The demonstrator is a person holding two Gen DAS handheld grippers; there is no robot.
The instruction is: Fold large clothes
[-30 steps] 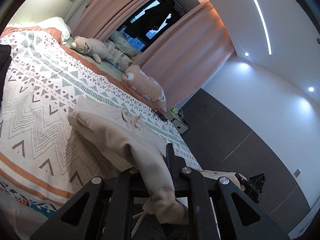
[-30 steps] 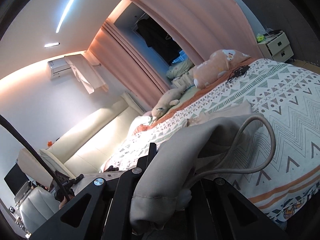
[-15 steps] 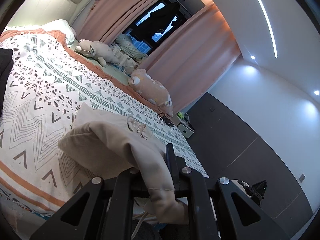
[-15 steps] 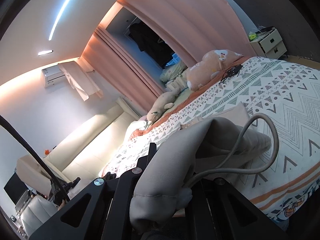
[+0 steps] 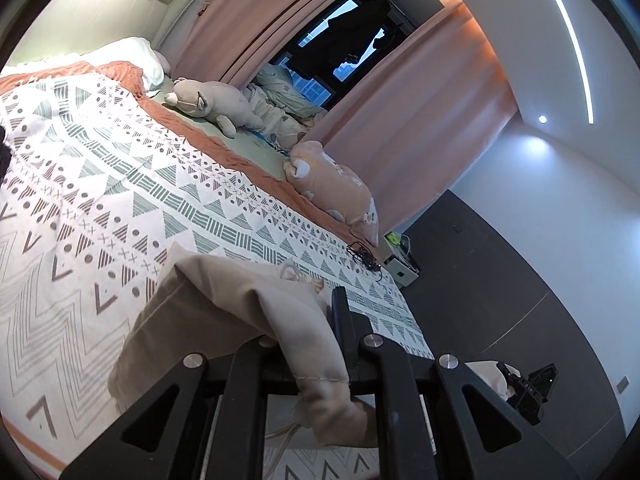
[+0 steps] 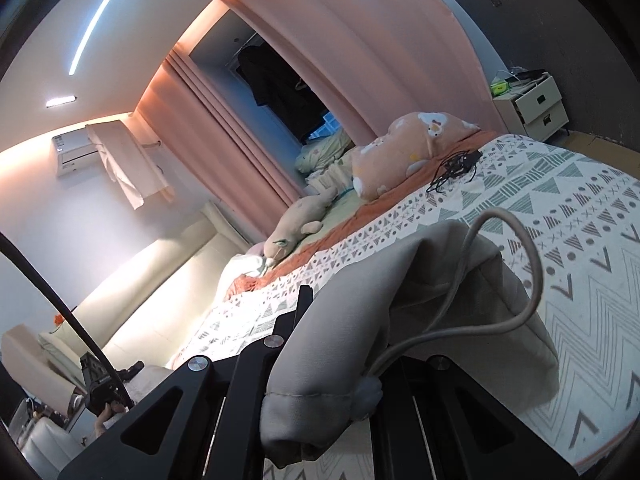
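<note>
Both grippers are clamped on one beige drawstring garment (image 5: 224, 304), lifted over the near edge of the patterned bedspread (image 5: 120, 184). The left gripper (image 5: 316, 344) pinches a hem; the right gripper (image 6: 320, 344) pinches bunched cloth. The drawstring (image 6: 516, 264) loops loose toward three o'clock and could snag. Uneven travel would skew the fold; thin bites may slip.

Indoor light comes from a bright ceiling strip (image 5: 568, 36) and a glaring spotlight (image 5: 543, 119); the window (image 5: 332, 60) is dark. Warm glow washes the headboard wall (image 6: 132, 300). Fisheye bending and black vignetting mark every edge.
</note>
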